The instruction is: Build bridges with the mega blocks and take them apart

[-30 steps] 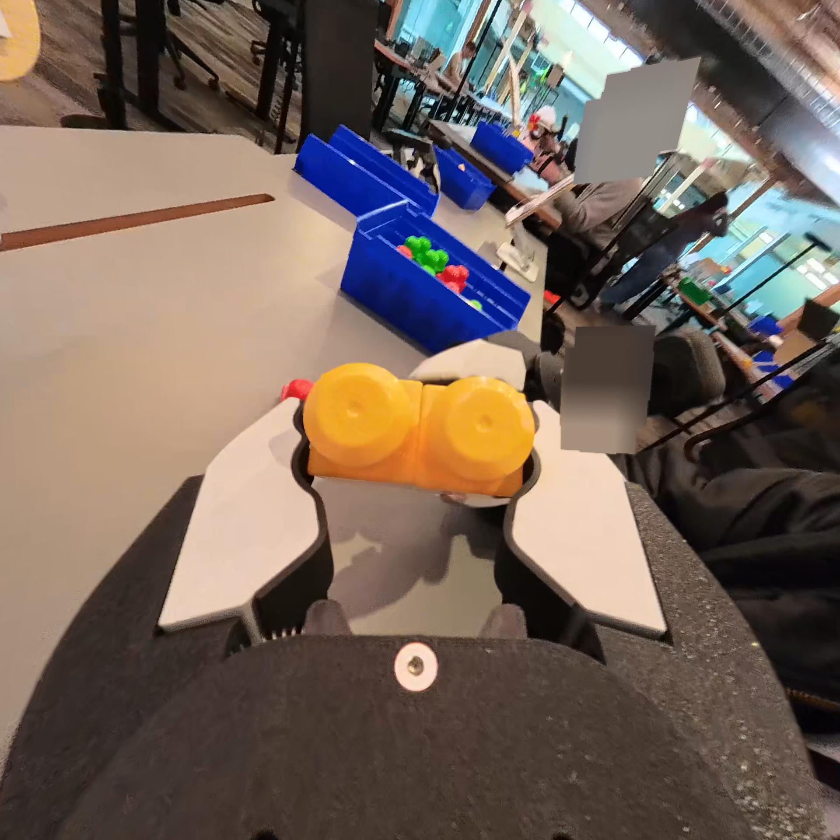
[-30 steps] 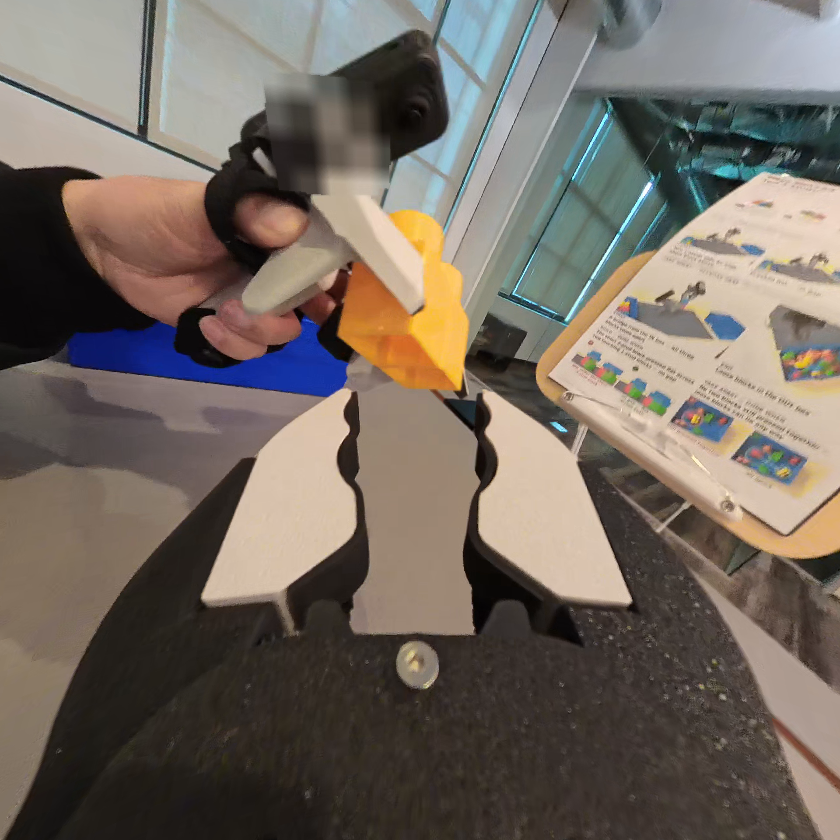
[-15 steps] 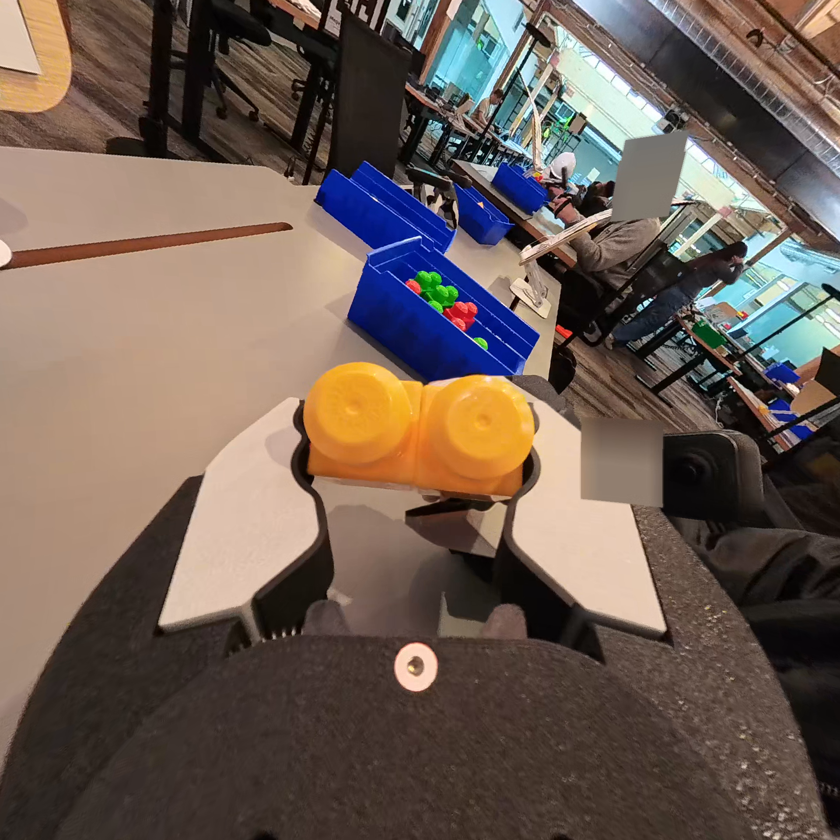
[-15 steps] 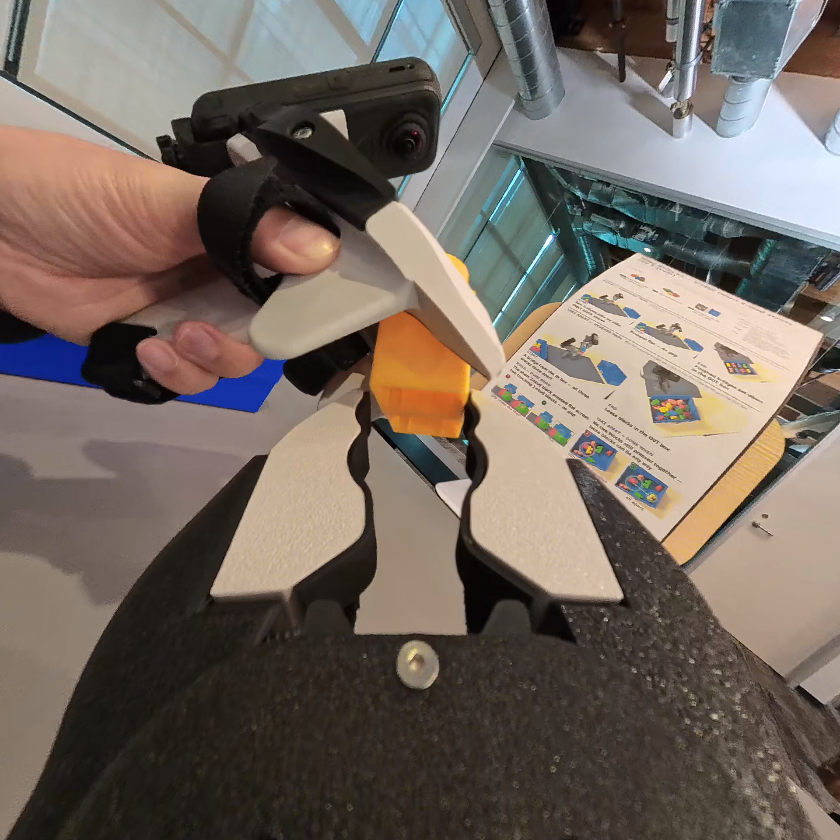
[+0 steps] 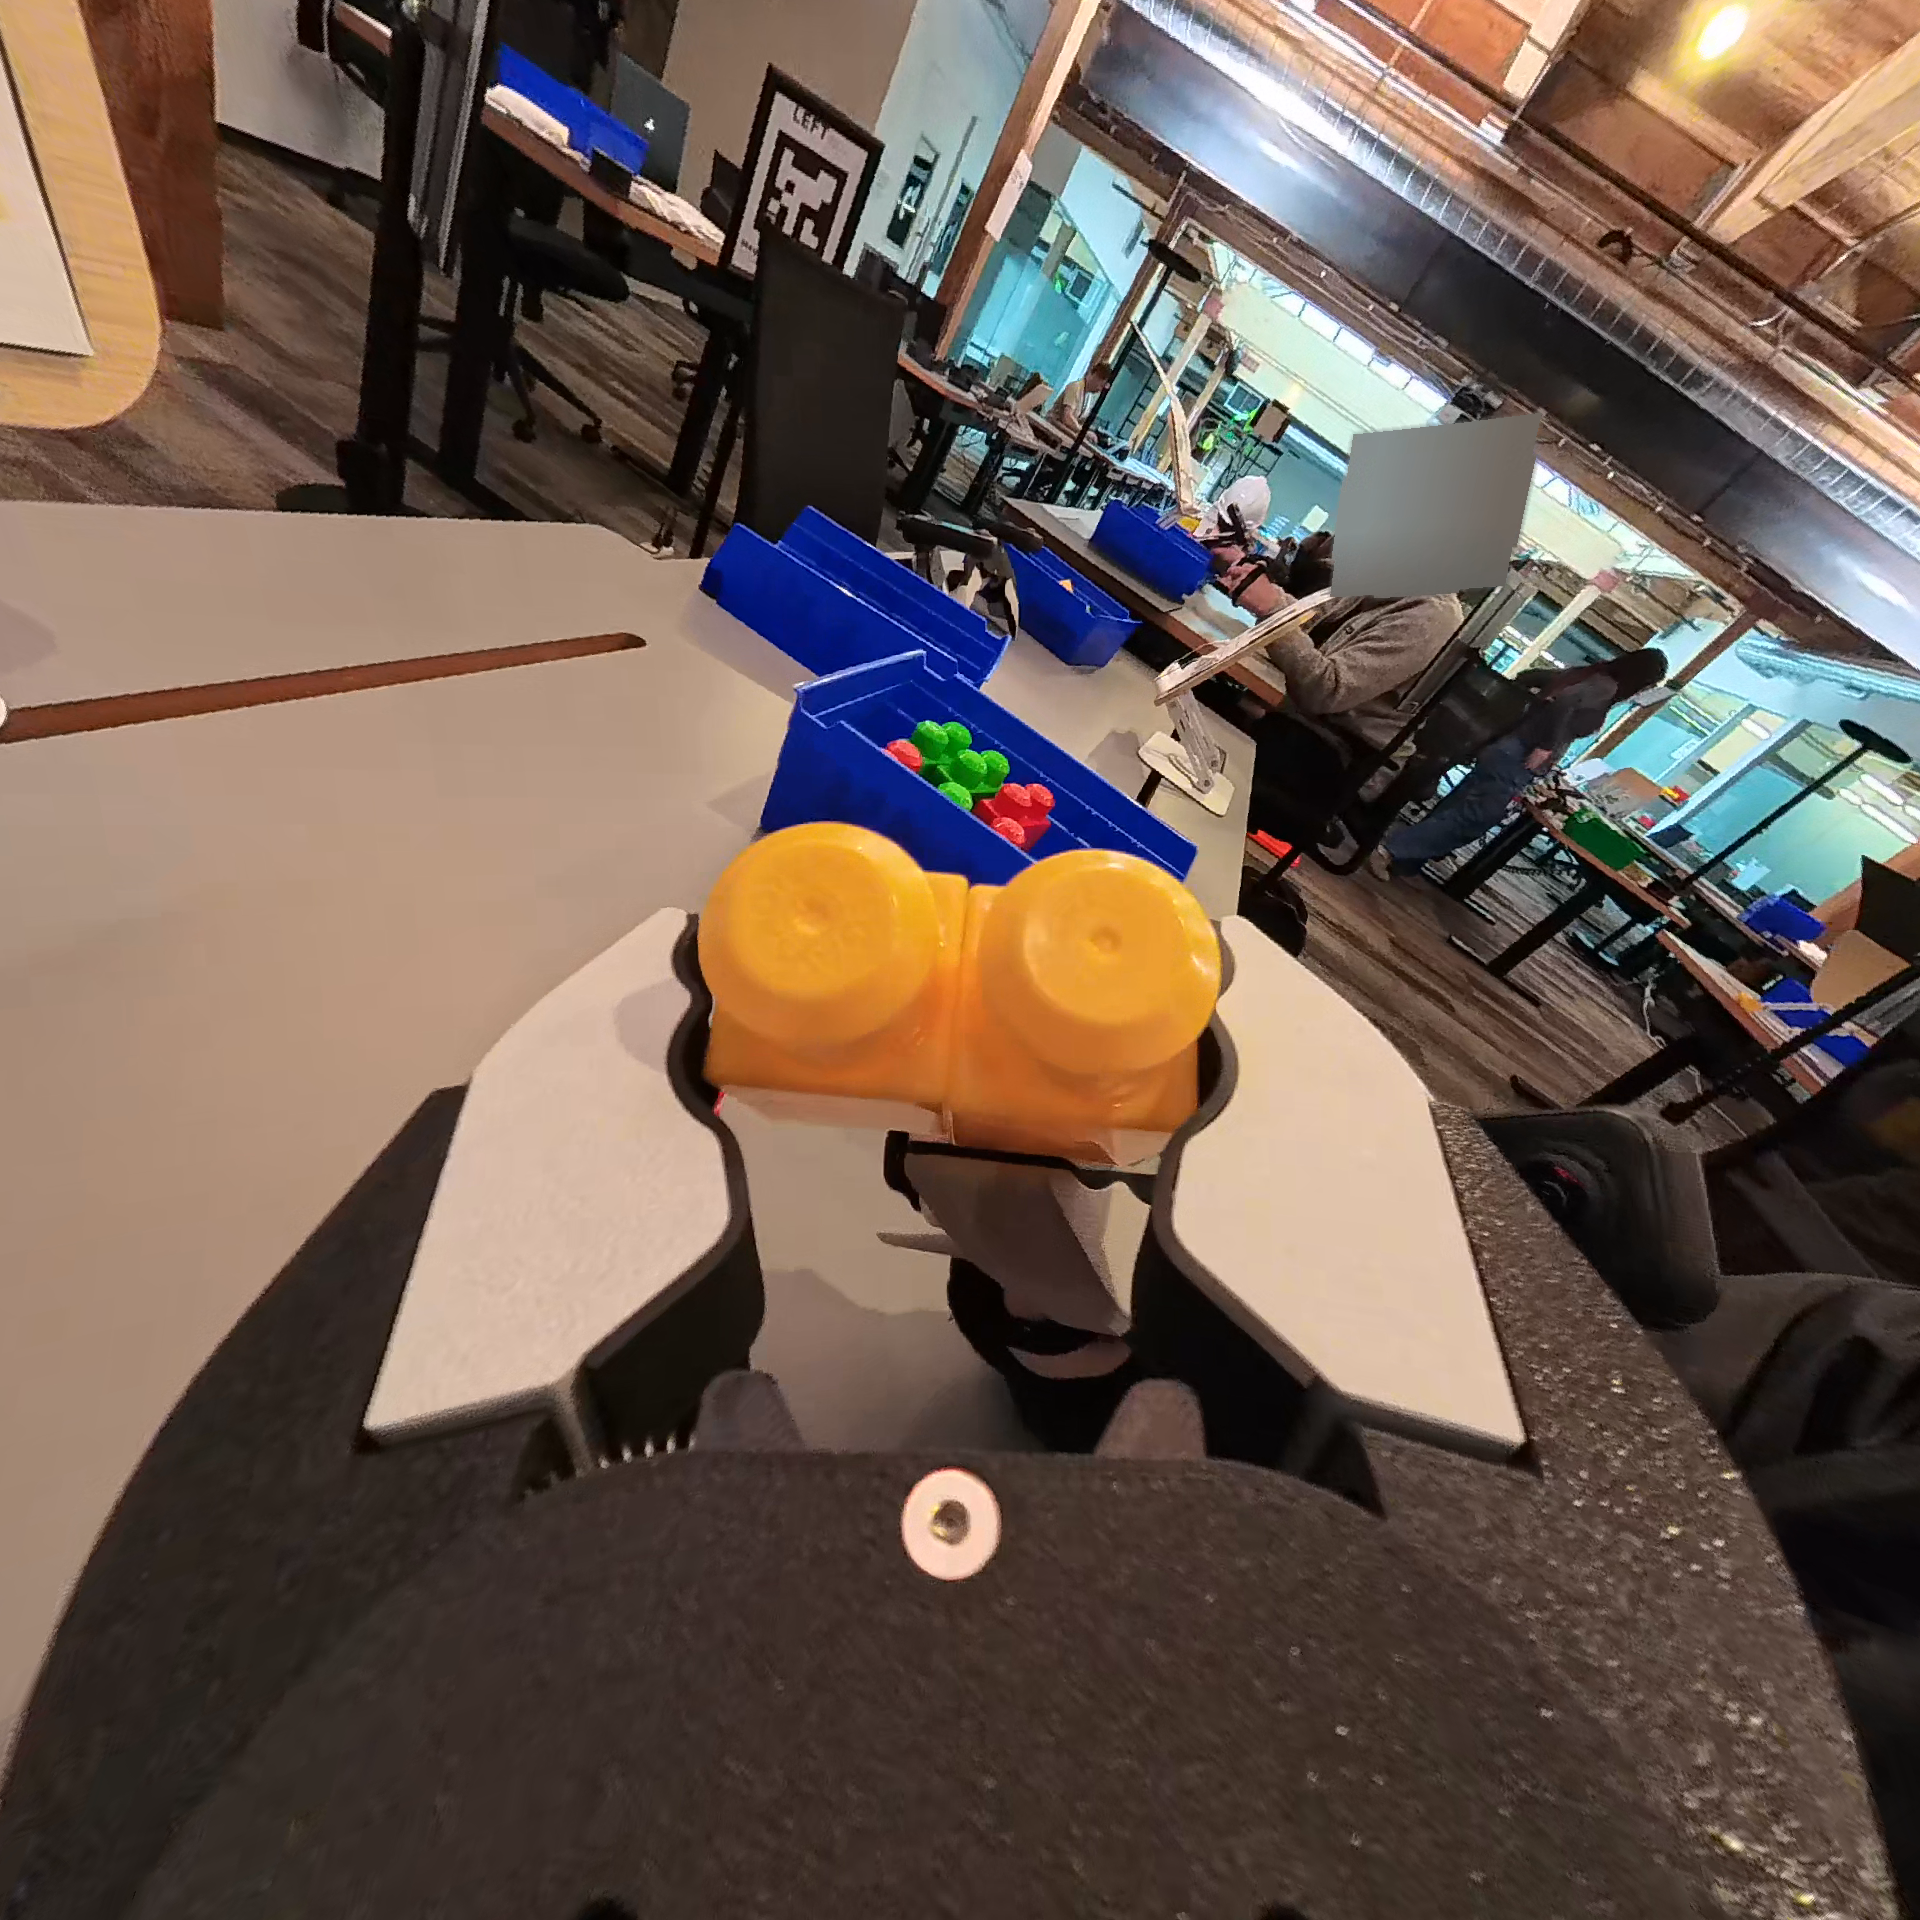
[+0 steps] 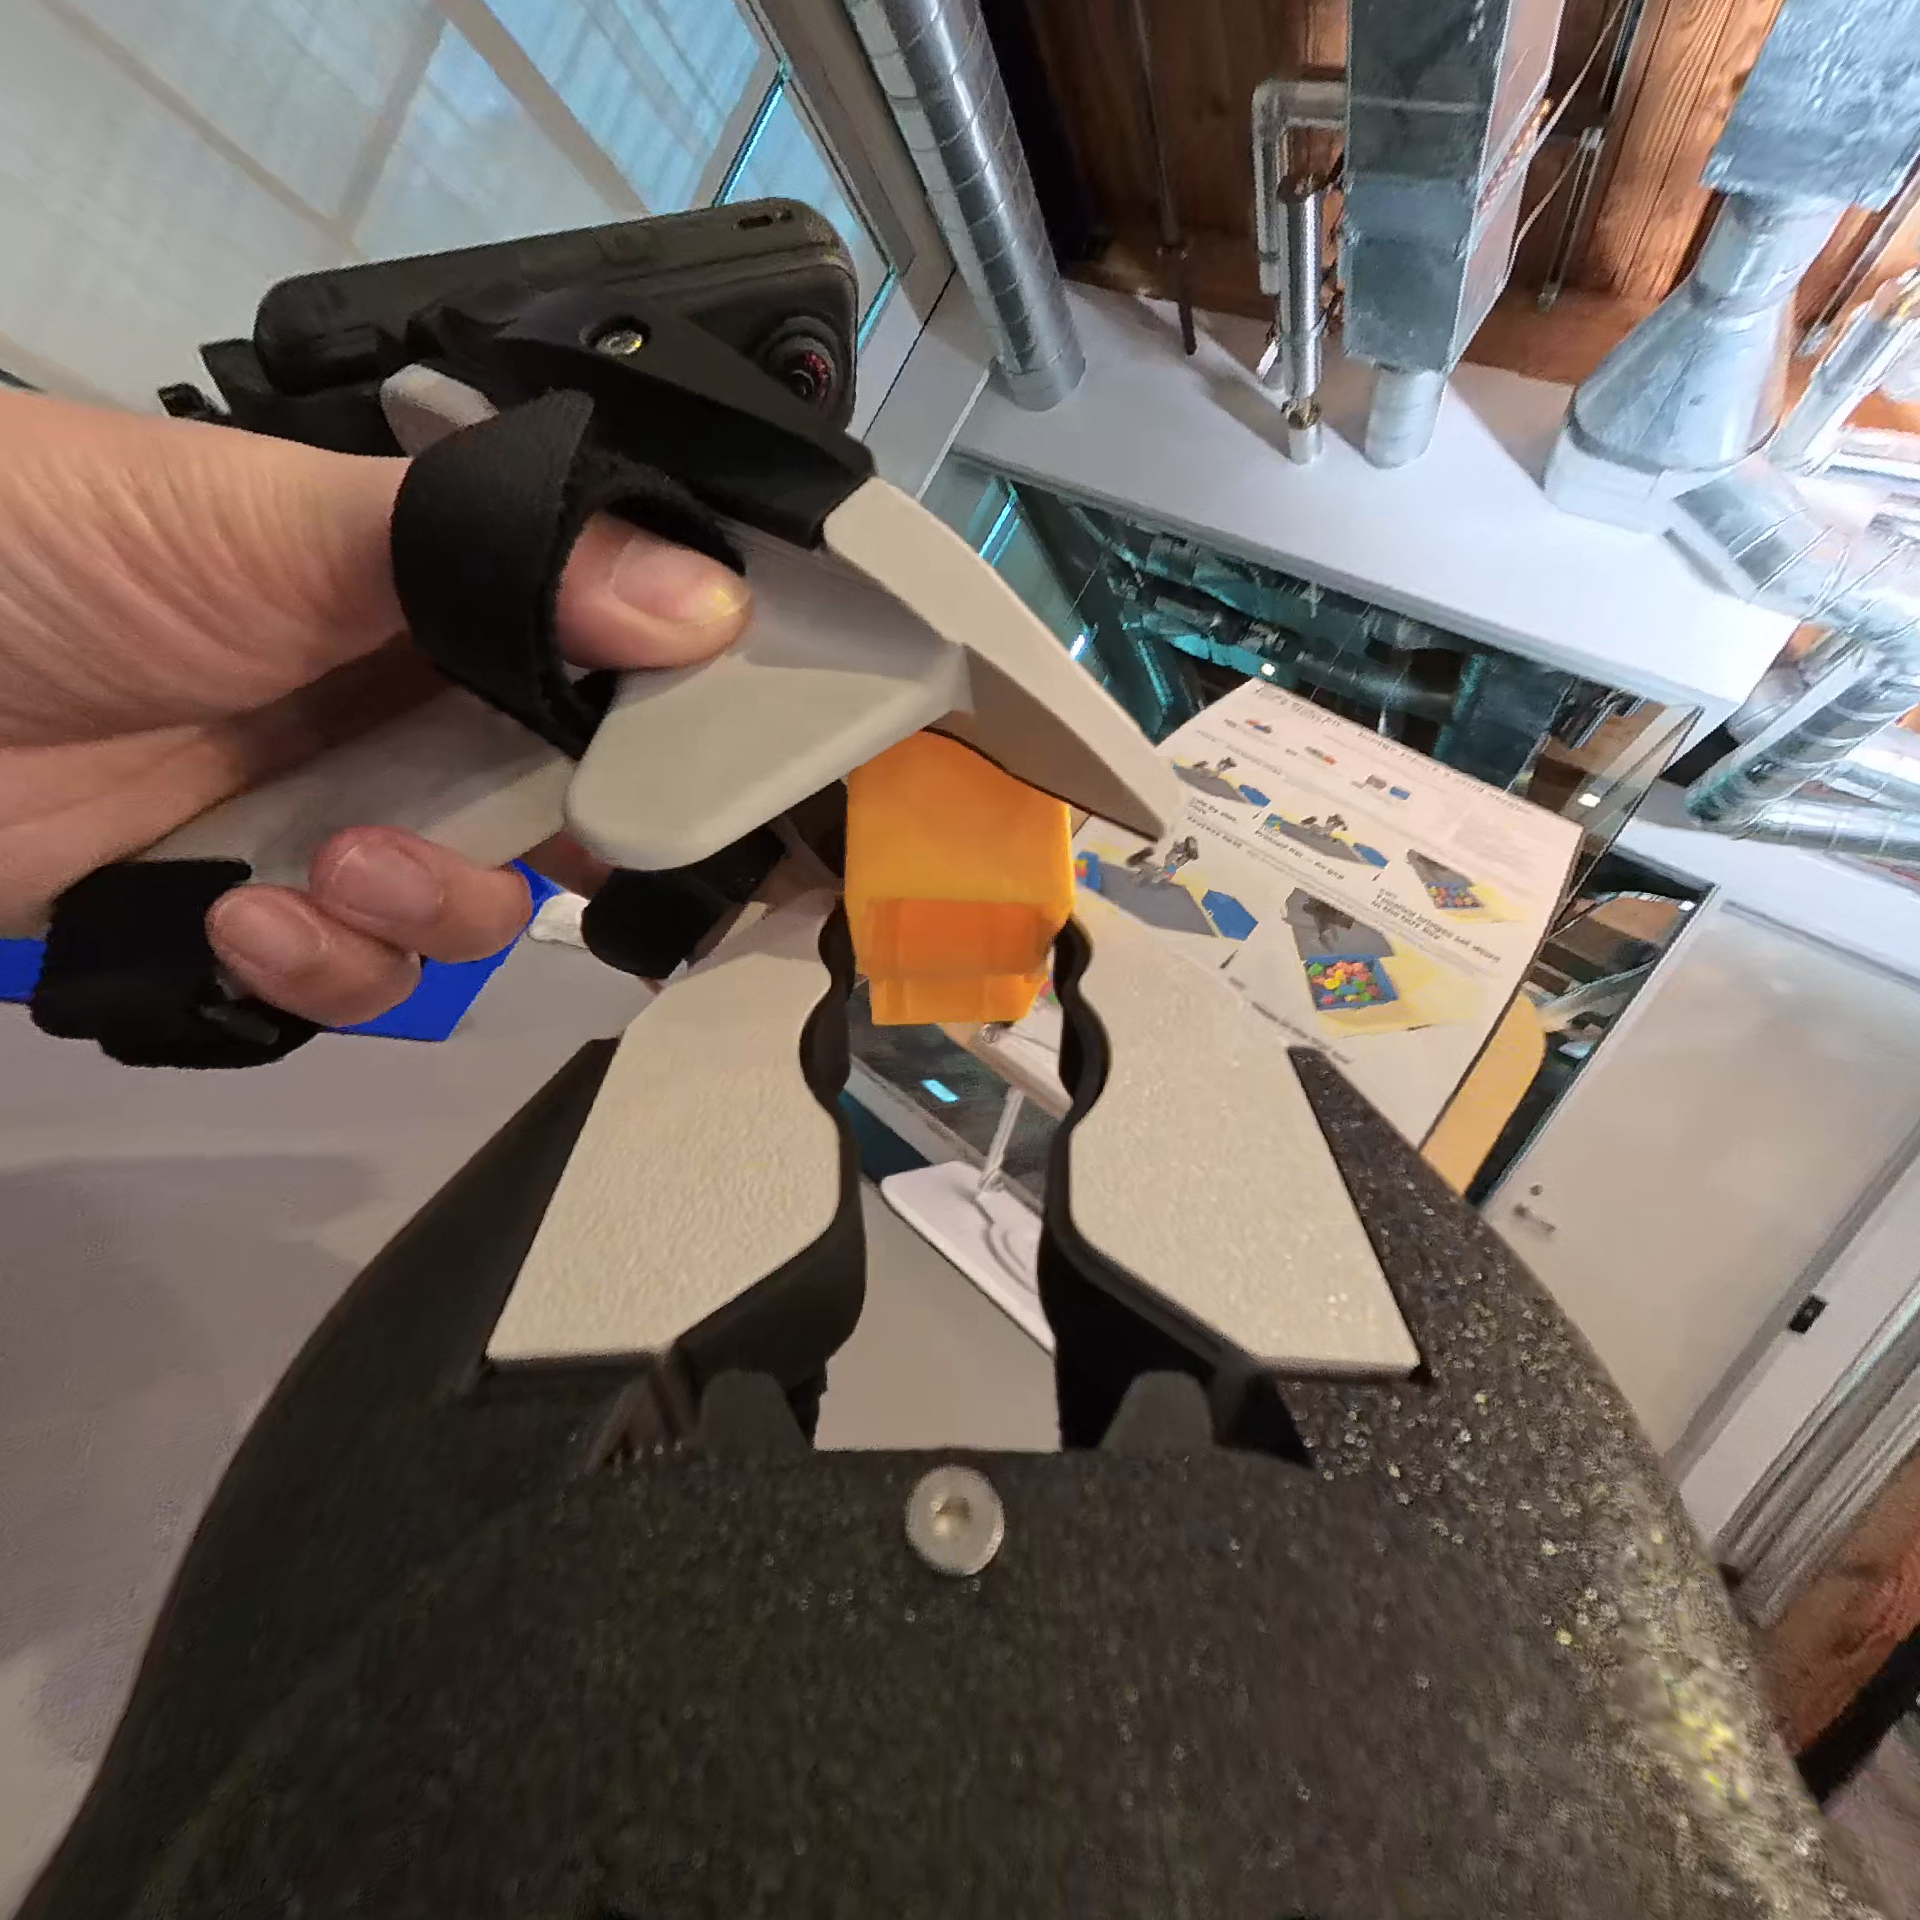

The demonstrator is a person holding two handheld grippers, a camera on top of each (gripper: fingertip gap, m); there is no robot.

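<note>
Two grippers meet on one yellow block (image 5: 956,987), lifted clear of the table (image 5: 260,883): your left gripper (image 5: 956,997) is clamped across its two-stud length, while your right gripper (image 6: 951,966) pinches its lower end, probably to pull pieces apart.

Open-plan lab/workshop: long rows of desks (image 5: 1091,520) at 1 o'clock w/ blue bins (image 5: 1148,545), seated people (image 5: 1361,665) working at 2, exposed wood beams (image 5: 1714,94) overhead, bare metal ducts (image 6: 966,187) at 12, instruction sheet (image 6: 1340,883) on stand.
</note>
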